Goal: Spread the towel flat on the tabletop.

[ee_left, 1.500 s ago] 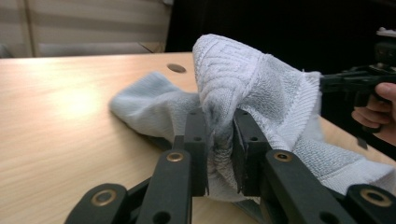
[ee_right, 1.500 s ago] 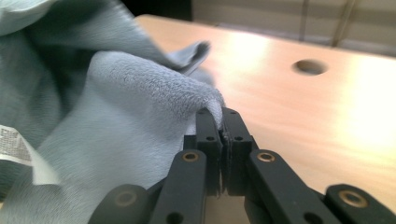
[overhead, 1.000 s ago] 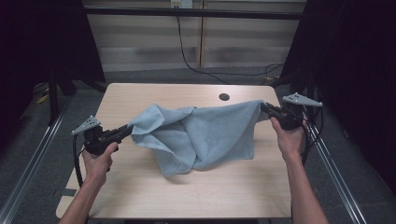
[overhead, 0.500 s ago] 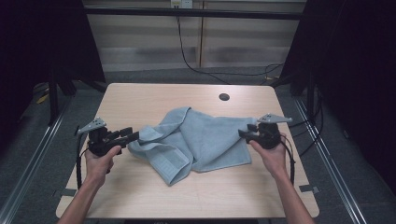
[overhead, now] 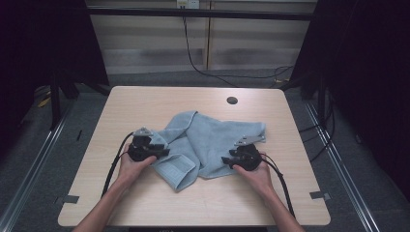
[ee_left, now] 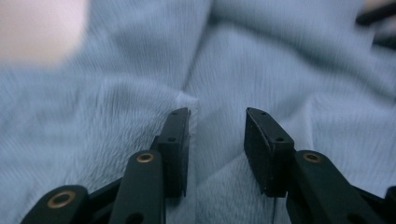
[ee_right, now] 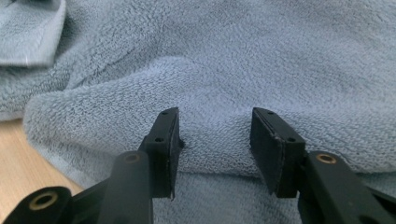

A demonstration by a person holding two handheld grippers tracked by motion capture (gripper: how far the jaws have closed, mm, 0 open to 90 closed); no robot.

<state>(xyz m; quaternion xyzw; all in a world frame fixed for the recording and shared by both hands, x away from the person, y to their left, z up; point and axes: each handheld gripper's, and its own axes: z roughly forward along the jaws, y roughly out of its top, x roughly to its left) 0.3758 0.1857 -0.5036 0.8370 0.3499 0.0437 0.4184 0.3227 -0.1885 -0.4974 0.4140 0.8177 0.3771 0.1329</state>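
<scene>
The blue towel (overhead: pixel 208 145) lay crumpled at mid-counter (overhead: pixel 145 101). The left gripper (overhead: pixel 162 152), jaws just closing but not yet gripping, straddled a fold. The right gripper (overhead: pixel 226 160) stood released at the towel's opposite edge.

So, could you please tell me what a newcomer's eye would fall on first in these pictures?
First comes the crumpled blue-grey towel in the middle of the light wooden table. Next come the left gripper at its left edge and the right gripper at its right edge, each with open fingers over the cloth. A small dark hole marks the table's far side.
</scene>
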